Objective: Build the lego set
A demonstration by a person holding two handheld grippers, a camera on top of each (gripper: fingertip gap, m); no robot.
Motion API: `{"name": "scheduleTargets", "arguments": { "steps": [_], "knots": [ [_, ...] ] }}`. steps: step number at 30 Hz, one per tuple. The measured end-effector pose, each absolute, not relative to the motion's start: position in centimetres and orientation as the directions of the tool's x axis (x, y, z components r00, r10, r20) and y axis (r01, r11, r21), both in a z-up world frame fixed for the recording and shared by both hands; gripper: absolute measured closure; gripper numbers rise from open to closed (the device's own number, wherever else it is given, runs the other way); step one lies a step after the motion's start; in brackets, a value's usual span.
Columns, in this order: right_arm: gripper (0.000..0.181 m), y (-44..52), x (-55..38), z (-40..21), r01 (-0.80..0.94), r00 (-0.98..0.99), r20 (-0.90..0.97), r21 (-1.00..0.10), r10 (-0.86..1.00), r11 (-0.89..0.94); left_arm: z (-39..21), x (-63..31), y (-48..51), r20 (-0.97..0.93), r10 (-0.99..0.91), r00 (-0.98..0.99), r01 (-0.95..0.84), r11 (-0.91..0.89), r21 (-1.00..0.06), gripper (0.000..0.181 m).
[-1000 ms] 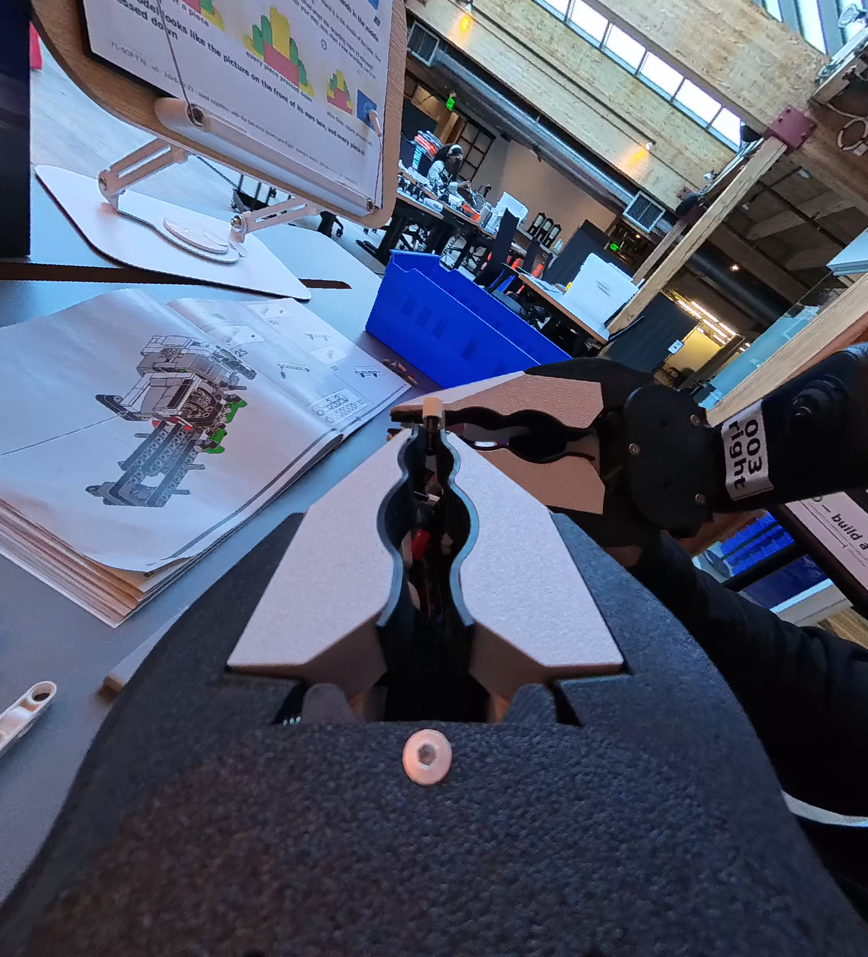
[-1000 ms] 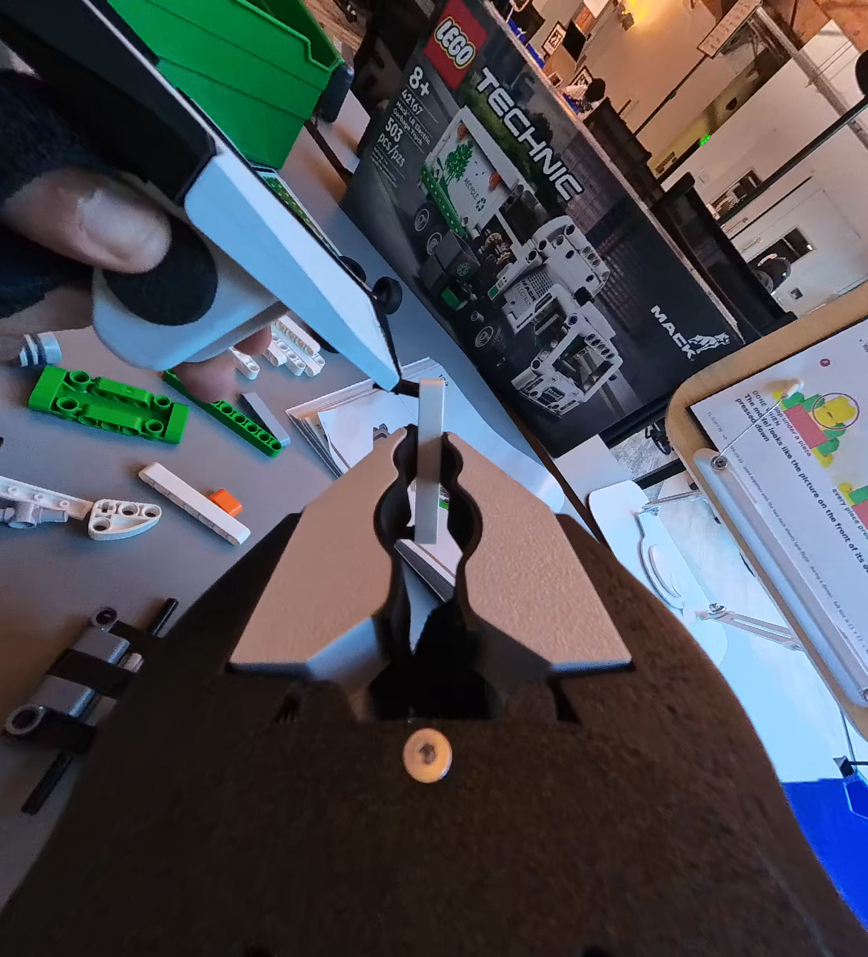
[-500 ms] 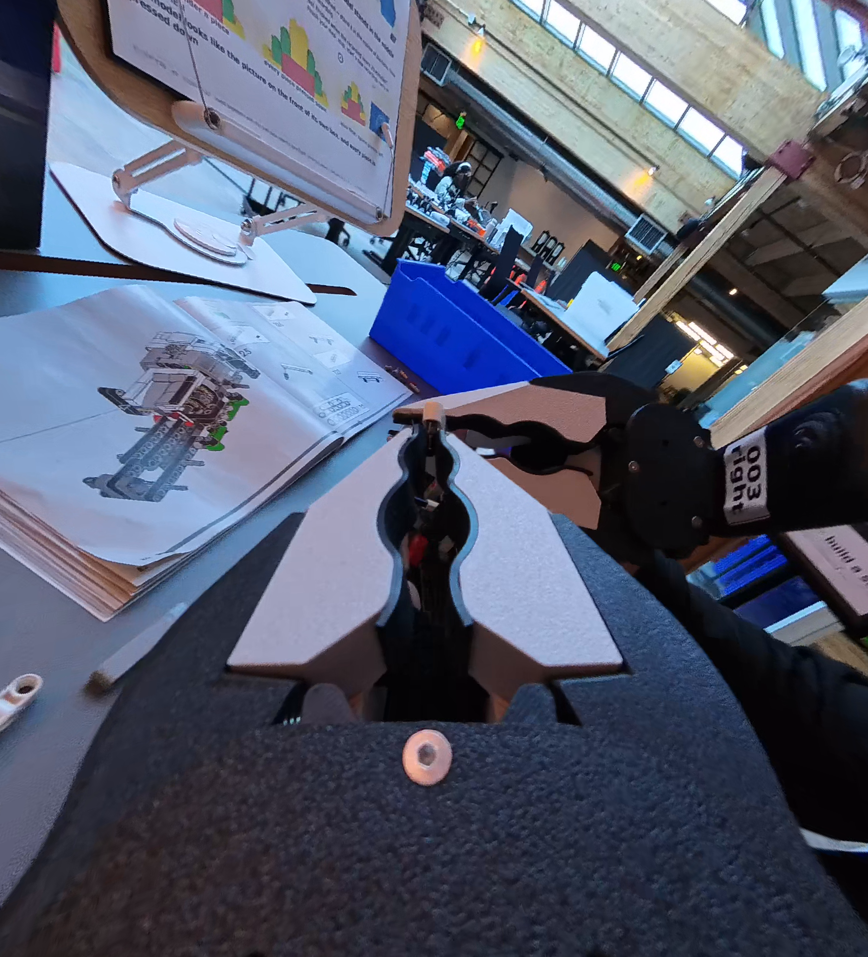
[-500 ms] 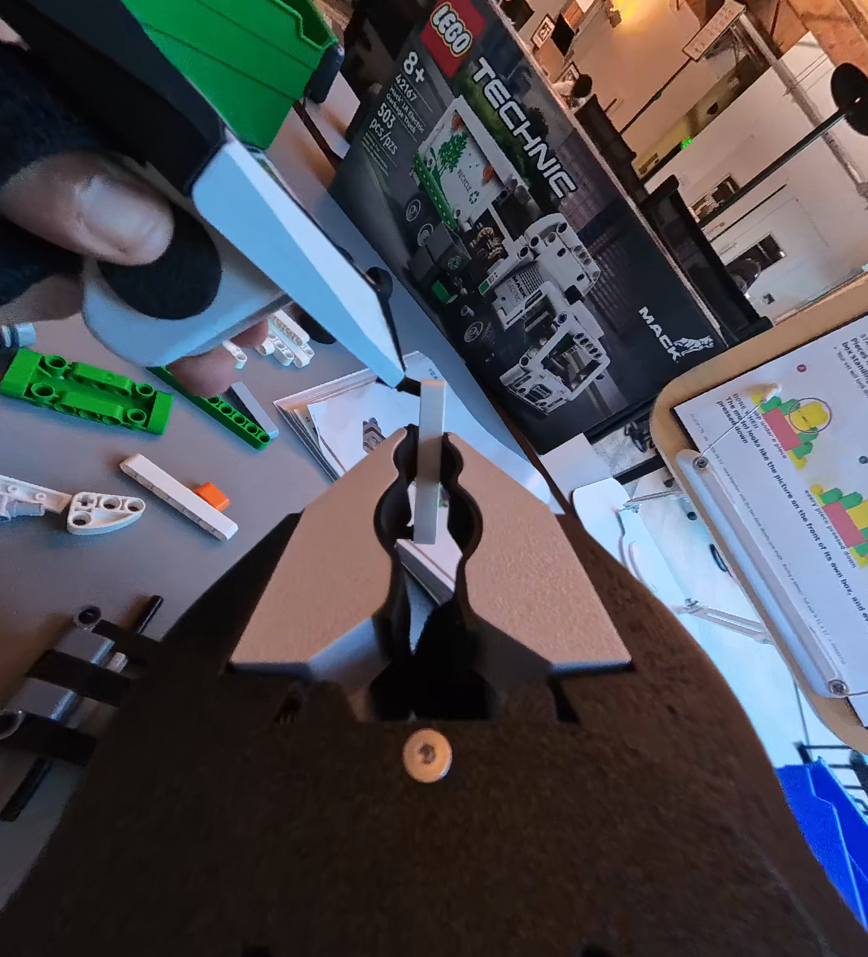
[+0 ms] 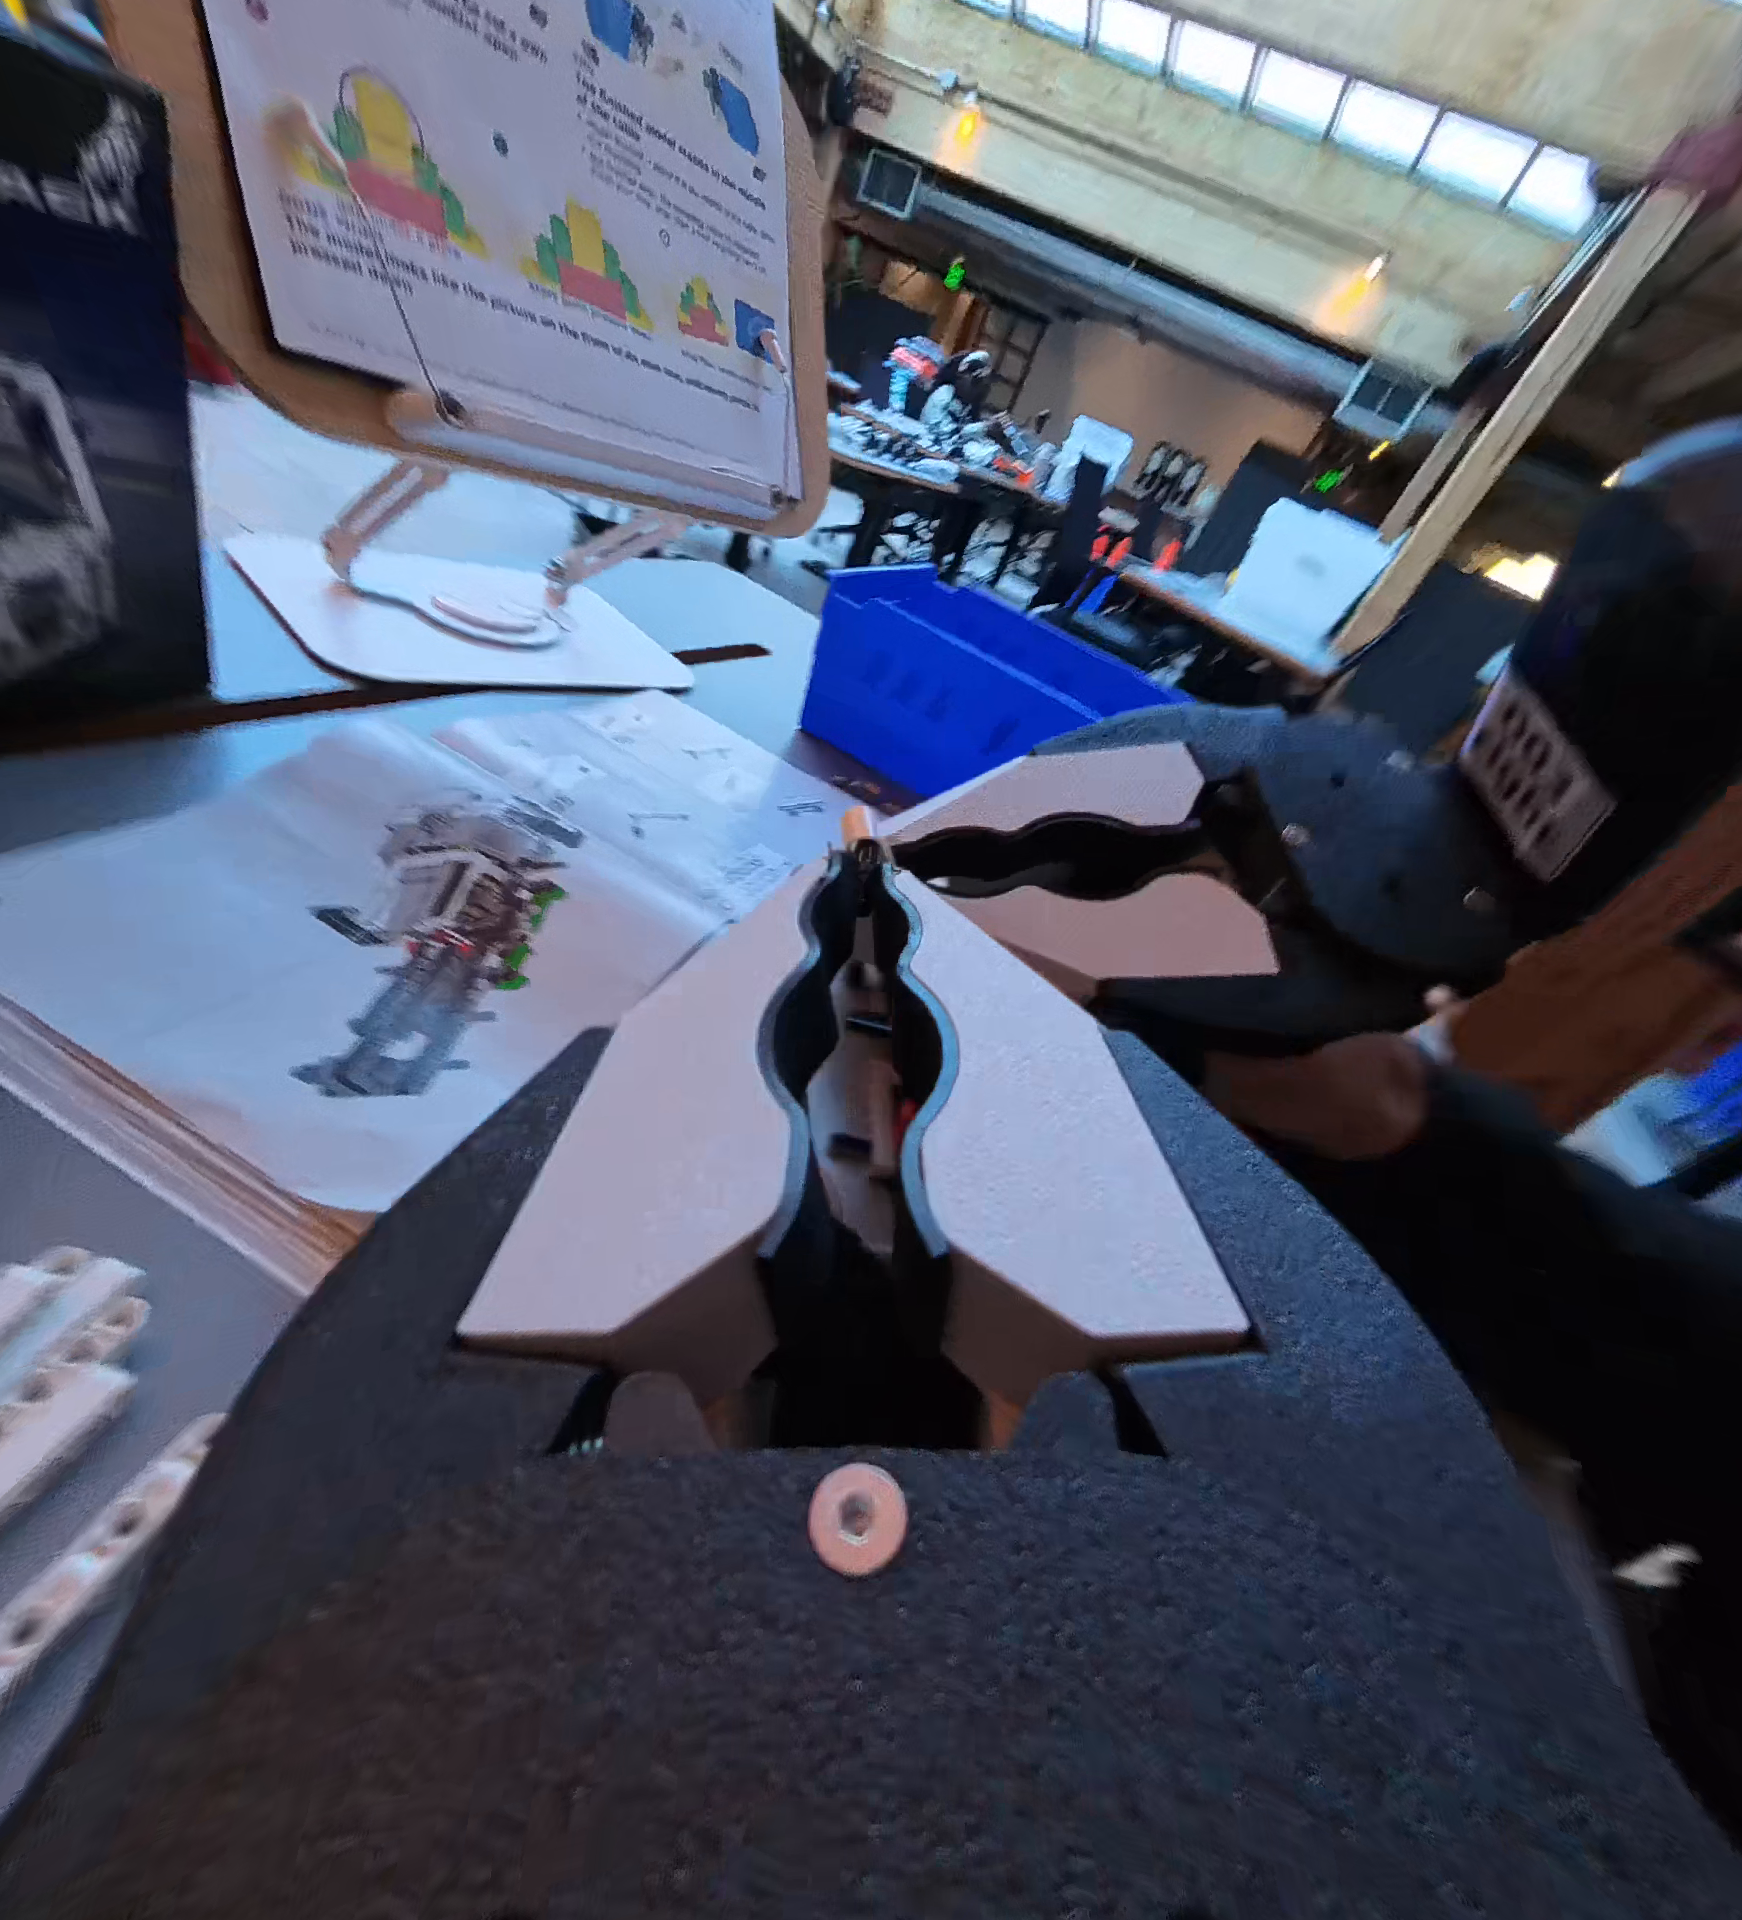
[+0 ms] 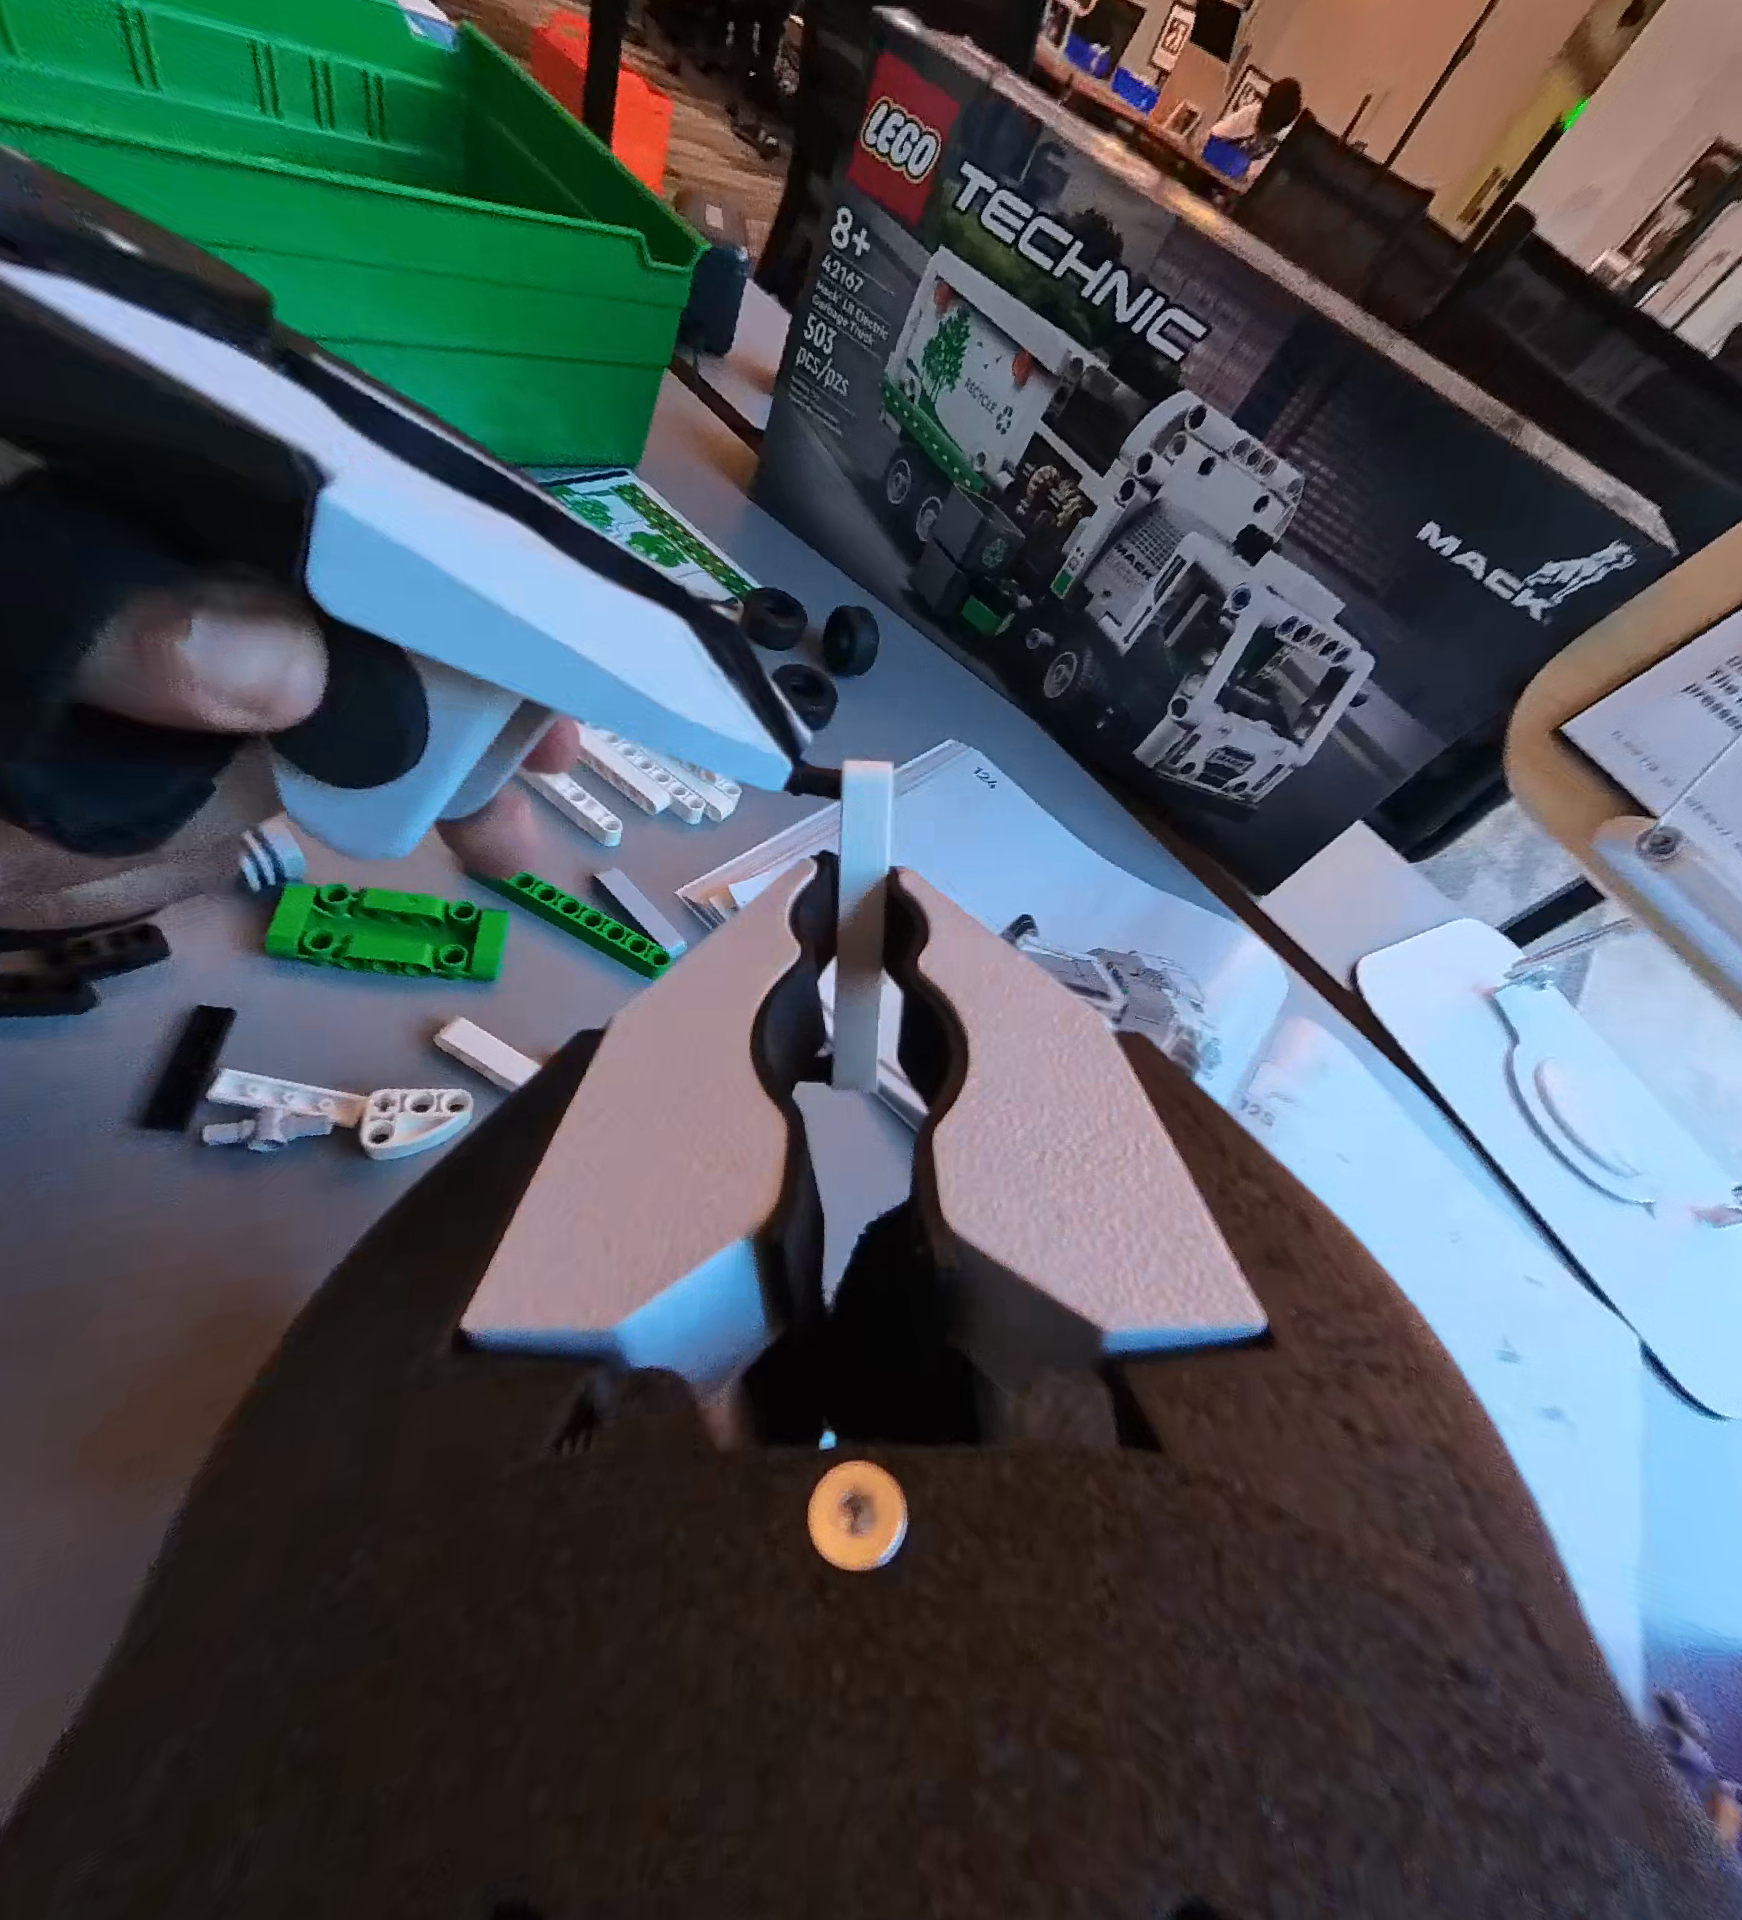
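My right gripper [image 6: 862,873] is shut on a flat white beam [image 6: 865,935] that stands upright between its fingers. My left gripper [image 5: 859,868] is shut on a small black pin [image 5: 862,854]. In the right wrist view the left gripper [image 6: 789,764] comes in from the left, and the black pin [image 6: 813,779] touches the top end of the white beam. In the left wrist view the right gripper [image 5: 882,831] comes in from the right, with the beam's end [image 5: 854,826] at my left fingertips. Both are held above the grey table [image 6: 67,1247].
An open instruction booklet [image 5: 379,935] lies below. A sheet on a stand [image 5: 534,260], a blue bin [image 5: 950,686], a green bin [image 6: 379,229] and the set box [image 6: 1158,468] ring the table. Loose parts lie left: green plate [image 6: 384,930], green beam [image 6: 586,920], white beams [image 5: 15,1382], black tyres [image 6: 805,644].
Both grippers have swung together, so the background shifts and blurs. The pin tip and the beam end stay together. Both stay shut on their pieces.
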State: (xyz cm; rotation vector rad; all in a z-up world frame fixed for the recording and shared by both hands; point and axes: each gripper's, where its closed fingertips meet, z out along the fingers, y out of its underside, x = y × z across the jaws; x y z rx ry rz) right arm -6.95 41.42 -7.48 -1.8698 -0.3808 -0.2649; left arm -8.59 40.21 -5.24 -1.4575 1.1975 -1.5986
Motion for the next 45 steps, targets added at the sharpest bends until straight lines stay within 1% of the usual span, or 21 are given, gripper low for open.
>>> {"name": "scheduleTargets", "arguments": {
  "steps": [3,6,10,13,17,19,21,25,28,32,37,40,42,44,45],
  "knots": [
    [0.175,41.3,-7.0,-7.6,0.353,0.935,0.323,-0.881,0.146,-0.316,-5.4,-8.6,40.2,0.133,-0.988,-0.074,-0.107,-0.125,-0.986,0.181],
    [0.174,41.3,-7.1,-7.9,0.324,0.945,0.288,-0.885,0.153,-0.334,-5.5,-8.5,40.3,-0.115,-0.993,0.024,-0.137,0.111,-0.984,0.181],
    [0.175,41.3,-7.0,-8.1,0.306,0.951,0.267,-0.885,0.156,-0.350,-5.8,-8.4,40.4,-0.252,-0.964,0.089,-0.175,0.234,-0.956,0.180],
    [0.175,41.2,-7.1,-8.2,0.278,0.959,0.233,-0.890,0.164,-0.363,-5.9,-8.3,40.4,-0.382,-0.915,0.131,-0.200,0.352,-0.914,0.180],
    [0.175,41.1,-7.4,-8.2,0.215,0.970,0.153,-0.906,0.191,-0.365,-5.8,-8.3,40.4,-0.466,-0.872,0.150,-0.205,0.434,-0.878,0.181],
    [0.175,41.1,-7.2,-8.3,0.238,0.967,0.182,-0.898,0.179,-0.370,-5.9,-8.2,40.4,-0.472,-0.867,0.160,-0.218,0.435,-0.874,0.181],
    [0.174,41.1,-6.8,-8.4,0.299,0.953,0.258,-0.880,0.158,-0.368,-6.0,-8.1,40.4,-0.405,-0.901,0.152,-0.209,0.371,-0.905,0.181],
    [0.175,41.1,-6.7,-8.0,0.324,0.946,0.296,-0.877,0.134,-0.354,-5.7,-8.0,40.4,-0.297,-0.943,0.147,-0.171,0.271,-0.947,0.181],
    [0.175,41.1,-6.8,-8.0,0.274,0.960,0.236,-0.894,0.148,-0.354,-5.7,-7.9,40.3,-0.277,-0.950,0.145,-0.164,0.253,-0.953,0.181],
    [0.175,41.2,-7.0,-8.0,0.220,0.971,0.169,-0.910,0.170,-0.350,-5.9,-7.7,39.8,-0.325,-0.937,0.128,-0.170,0.302,-0.938,0.181],
    [0.175,41.2,-6.8,-8.4,0.272,0.961,0.230,-0.889,0.155,-0.367,-5.7,-7.9,38.9,-0.374,-0.921,0.108,-0.168,0.353,-0.920,0.181],
    [0.175,40.3,-5.2,-7.0,0.249,0.968,0.222,-0.906,0.117,-0.342,-4.9,-9.0,39.0,-0.358,-0.928,0.100,-0.150,0.342,-0.928,0.181],
    [0.175,39.5,-4.4,-5.9,0.230,0.972,0.203,-0.921,0.116,-0.314,-4.8,-9.4,39.2,-0.307,-0.950,0.064,-0.144,0.296,-0.944,0.181],
    [0.175,38.5,-3.9,-6.0,0.222,0.974,0.195,-0.923,0.118,-0.315,-5.1,-9.4,39.2,-0.256,-0.966,0.035,-0.141,0.249,-0.958,0.181],
    [0.175,38.0,-3.8,-6.3,0.231,0.972,0.202,-0.919,0.123,-0.318,-5.4,-9.3,39.1,-0.264,-0.964,0.013,-0.152,0.259,-0.954,0.181]
  ]
}}
